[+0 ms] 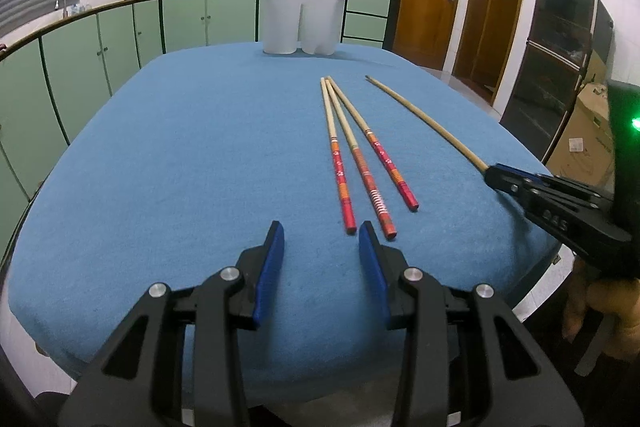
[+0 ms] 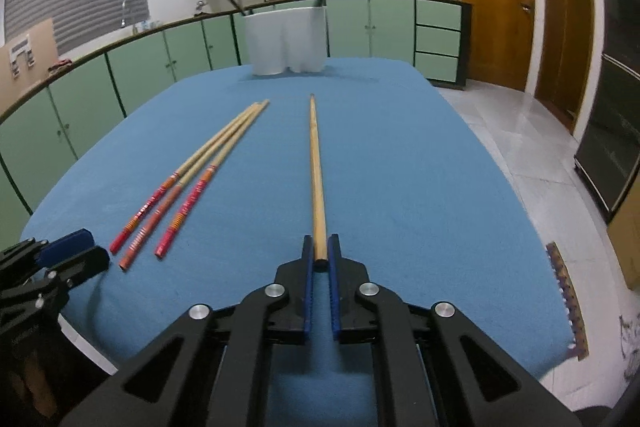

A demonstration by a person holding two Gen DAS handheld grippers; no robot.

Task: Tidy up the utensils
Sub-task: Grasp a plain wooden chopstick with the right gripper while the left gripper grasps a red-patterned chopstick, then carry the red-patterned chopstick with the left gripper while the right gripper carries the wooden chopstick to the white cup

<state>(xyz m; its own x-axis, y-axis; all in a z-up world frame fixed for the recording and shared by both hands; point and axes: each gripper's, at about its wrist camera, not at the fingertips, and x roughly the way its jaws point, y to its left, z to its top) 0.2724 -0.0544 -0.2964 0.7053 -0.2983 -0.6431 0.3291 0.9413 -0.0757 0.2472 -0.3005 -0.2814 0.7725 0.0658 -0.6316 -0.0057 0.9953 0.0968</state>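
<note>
Right gripper (image 2: 321,254) with blue pads pinched on the near end of 1 plain wooden chopstick (image 2: 316,171), lying on the blue tablecloth (image 2: 400,167). Left gripper (image 1: 321,239) spread wide, holding nothing, just short of 3 red-handled chopsticks (image 1: 360,163). White utensil holder (image 1: 302,23) at the far edge.

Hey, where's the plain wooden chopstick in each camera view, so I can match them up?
Left wrist view: the plain wooden chopstick runs diagonally at right of centre, its near end in the right gripper.
Right wrist view: it lies straight up the middle, near end pinched between that gripper's blue pads.
Shared landmark: the white holder at the table's far end, and the three red-handled chopsticks to its left.
</note>
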